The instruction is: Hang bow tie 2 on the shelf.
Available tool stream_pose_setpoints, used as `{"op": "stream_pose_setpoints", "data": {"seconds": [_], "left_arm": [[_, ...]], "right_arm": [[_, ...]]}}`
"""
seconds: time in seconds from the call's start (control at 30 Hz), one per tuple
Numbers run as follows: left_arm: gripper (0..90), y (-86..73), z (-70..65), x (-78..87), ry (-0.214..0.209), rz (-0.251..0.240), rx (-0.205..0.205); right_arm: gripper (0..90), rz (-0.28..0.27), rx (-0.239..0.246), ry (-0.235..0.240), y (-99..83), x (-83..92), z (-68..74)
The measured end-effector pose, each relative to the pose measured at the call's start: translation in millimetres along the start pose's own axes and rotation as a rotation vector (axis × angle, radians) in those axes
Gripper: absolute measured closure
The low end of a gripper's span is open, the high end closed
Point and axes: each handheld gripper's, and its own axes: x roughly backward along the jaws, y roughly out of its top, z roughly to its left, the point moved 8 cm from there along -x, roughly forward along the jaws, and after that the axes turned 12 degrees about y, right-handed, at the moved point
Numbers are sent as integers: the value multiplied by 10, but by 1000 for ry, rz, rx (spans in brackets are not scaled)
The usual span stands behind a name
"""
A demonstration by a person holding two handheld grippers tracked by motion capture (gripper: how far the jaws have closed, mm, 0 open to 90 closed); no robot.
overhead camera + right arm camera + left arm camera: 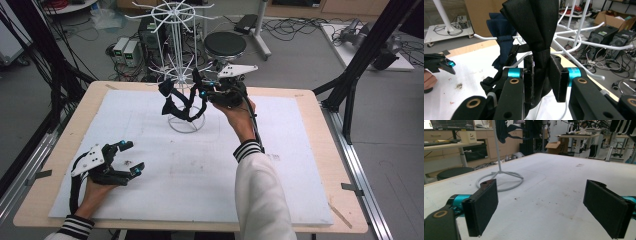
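Note:
A white wire rack [176,47] stands at the far middle of the white mat [150,200]. My right gripper [201,88] is raised beside one of the rack's lower arms and is shut on a black bow tie [537,27], pinched at its knot between the pads [556,77]. The tie's strap [186,113] hangs in a loop below. A navy bow tie [502,30] hangs on a rack arm just behind it. My left gripper [131,157] rests low over the mat at the near left, open, with nothing between its pads [482,205].
The rack's ring base [499,186] sits on the mat ahead of the left gripper. Wire arms [586,42] stick out around the right gripper. A black stool [225,44] and computer boxes [127,50] stand on the floor behind the table.

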Motion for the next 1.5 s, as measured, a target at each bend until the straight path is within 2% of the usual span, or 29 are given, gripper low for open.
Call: {"op": "stream_pose_setpoints", "data": {"seconds": [0.17, 0.67, 0.83, 1.13, 1.23, 1.4, 1.5], "left_arm": [[131, 2, 0, 1, 1, -3, 3], [131, -1, 7, 11, 0, 0, 0], [130, -5, 10, 10, 2, 1, -1], [131, -9, 4, 8, 2, 3, 1], [130, -7, 4, 11, 0, 4, 0], [131, -3, 10, 13, 2, 2, -2], [131, -1, 10, 12, 4, -2, 3]], "right_arm": [[751, 4, -11, 2, -45, -25, -10], [749, 69, -41, -16, -180, -93, -74], [749, 91, -70, -13, -227, -116, -75], [748, 93, -132, -15, -273, -97, -113], [738, 100, -136, -9, -286, -95, -114], [631, 121, -135, -14, -309, -105, -104], [472, 112, -126, -33, -294, -94, -107]]}}
